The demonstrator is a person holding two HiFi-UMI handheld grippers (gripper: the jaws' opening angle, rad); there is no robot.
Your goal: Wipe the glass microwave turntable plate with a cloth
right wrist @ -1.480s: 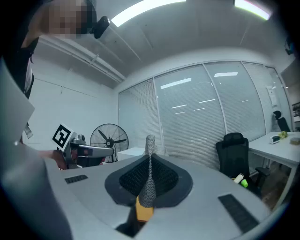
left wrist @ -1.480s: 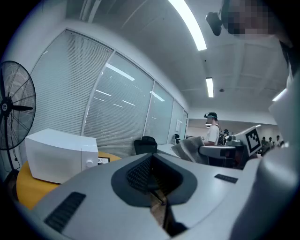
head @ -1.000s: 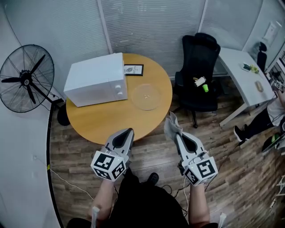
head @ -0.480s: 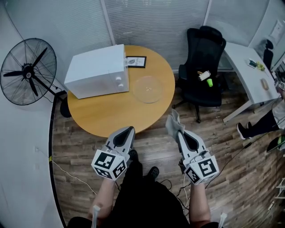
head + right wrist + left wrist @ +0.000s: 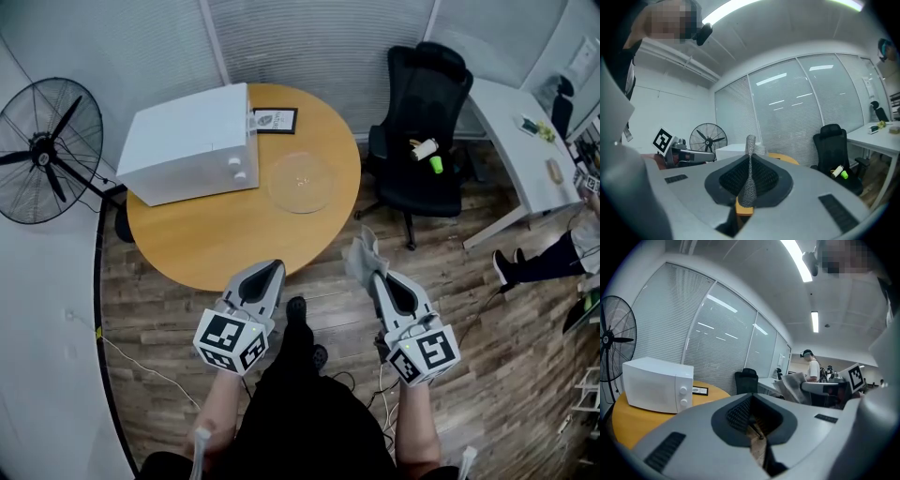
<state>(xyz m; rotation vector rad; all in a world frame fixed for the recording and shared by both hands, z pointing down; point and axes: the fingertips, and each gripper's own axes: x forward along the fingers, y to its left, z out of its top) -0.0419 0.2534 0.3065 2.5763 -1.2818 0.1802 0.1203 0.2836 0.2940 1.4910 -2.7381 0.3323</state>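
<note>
The clear glass turntable plate (image 5: 301, 182) lies on the round wooden table (image 5: 216, 239), just right of the white microwave (image 5: 185, 145). My left gripper (image 5: 273, 269) is shut and empty, held over the floor at the table's near edge. My right gripper (image 5: 368, 272) is shut on a grey cloth (image 5: 361, 258), which sticks up from its tip; it hovers over the floor to the right of the table. In the right gripper view the cloth (image 5: 750, 171) stands pinched between the jaws. The left gripper view shows the microwave (image 5: 658, 384) and the right gripper with the cloth (image 5: 793, 386).
A standing fan (image 5: 45, 150) is left of the table. A black office chair (image 5: 424, 131) with small items on its seat stands right of it, a white desk (image 5: 530, 141) beyond. A small framed card (image 5: 273, 120) lies behind the microwave. A person's legs (image 5: 553, 258) show at right.
Both grippers have sunk a little and stay shut. The table, microwave and plate have shifted left in the head view as the head turned.
</note>
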